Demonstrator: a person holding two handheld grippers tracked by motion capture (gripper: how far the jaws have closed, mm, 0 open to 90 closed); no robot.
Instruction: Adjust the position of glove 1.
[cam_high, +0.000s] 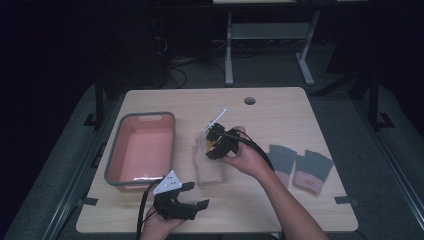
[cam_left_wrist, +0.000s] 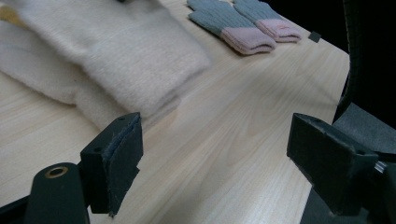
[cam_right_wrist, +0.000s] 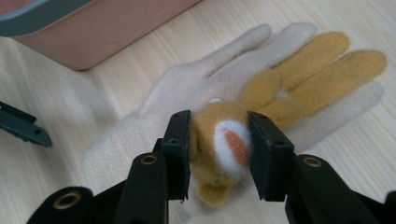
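A cream glove (cam_high: 210, 171) with tan fingers and a tan plush animal face (cam_right_wrist: 224, 140) lies at the table's middle, fingers pointing away from me. It rests on a second cream layer (cam_left_wrist: 51, 88). My right gripper (cam_high: 214, 145) (cam_right_wrist: 218, 135) is shut on the plush face, whose tan pile bulges between the pads. My left gripper (cam_high: 196, 195) (cam_left_wrist: 215, 135) hovers near the front edge, jaws wide apart with bare wood between them, just short of the cream cuff (cam_left_wrist: 140, 60).
A pink basin (cam_high: 172, 145) (cam_right_wrist: 107, 32) with a grey rim stands left of the glove. A pair of grey gloves with pink cuffs (cam_high: 300, 167) (cam_left_wrist: 243, 23) lies at the right. A round hole (cam_high: 249, 100) sits near the far edge.
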